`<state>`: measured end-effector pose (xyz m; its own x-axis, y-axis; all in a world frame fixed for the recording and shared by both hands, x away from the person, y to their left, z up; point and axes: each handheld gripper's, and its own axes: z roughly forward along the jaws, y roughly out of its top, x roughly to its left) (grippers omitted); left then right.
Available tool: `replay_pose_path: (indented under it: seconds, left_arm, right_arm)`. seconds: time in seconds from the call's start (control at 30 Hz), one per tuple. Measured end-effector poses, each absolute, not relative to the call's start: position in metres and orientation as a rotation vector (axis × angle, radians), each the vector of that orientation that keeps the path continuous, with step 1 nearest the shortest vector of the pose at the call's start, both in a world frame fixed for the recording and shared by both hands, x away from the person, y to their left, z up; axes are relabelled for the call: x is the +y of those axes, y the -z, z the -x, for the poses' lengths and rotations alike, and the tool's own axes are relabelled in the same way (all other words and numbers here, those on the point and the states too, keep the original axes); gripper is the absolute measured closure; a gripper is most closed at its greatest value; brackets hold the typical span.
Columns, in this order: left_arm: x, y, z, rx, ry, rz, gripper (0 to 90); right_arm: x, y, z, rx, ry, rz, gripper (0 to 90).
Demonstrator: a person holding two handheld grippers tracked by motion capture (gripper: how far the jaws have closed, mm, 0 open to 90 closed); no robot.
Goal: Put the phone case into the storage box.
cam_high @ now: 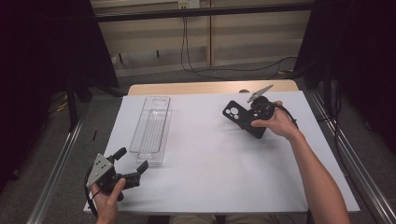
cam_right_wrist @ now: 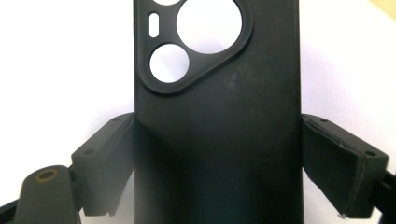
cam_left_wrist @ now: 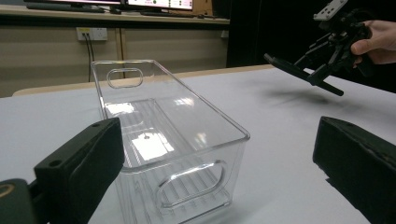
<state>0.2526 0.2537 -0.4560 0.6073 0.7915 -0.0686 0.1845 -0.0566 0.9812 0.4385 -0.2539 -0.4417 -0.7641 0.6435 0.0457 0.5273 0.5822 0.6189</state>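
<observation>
Between the jaws of my right claw [cam_right_wrist: 212, 163] sits a black phone case [cam_right_wrist: 219, 116], pinched across its long sides, with the camera cut-outs pointing away from the claw. In the high view the case [cam_high: 240, 116] is held clear above the white table [cam_high: 210, 163]. My left claw [cam_high: 133, 163] stands wide open, holding nothing. Just ahead of its jaws lies a clear plastic bin [cam_left_wrist: 173, 135], its near end facing the gap between them.
</observation>
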Motion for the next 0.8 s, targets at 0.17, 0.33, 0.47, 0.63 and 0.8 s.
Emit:
replay_pose_path:
  seconds: [0.17, 0.33, 0.47, 0.63, 0.8]
  left_arm:
    - [0.253, 0.457, -0.253, 0.843, -0.597, -1.582, 2.2]
    - [0.253, 0.456, -0.252, 0.847, -0.604, -1.576, 2.2]
    - [0.254, 0.456, -0.252, 0.836, -0.611, -1.580, 2.3]
    - [0.254, 0.456, -0.252, 0.840, -0.608, -1.578, 2.3]
    - [0.254, 0.456, -0.252, 0.842, -0.607, -1.578, 2.2]
  right_arm:
    - [-0.263, 0.445, -0.434, 2.550, -0.998, -1.009, 14.4]
    - [-0.270, 0.445, -0.428, 2.459, -1.075, -1.032, 14.5]
    - [-0.273, 0.446, -0.424, 2.410, -1.118, -1.035, 14.4]
    - [-0.274, 0.447, -0.421, 2.350, -1.170, -1.038, 14.5]
    - [-0.274, 0.450, -0.415, 2.281, -1.250, -1.037, 14.4]
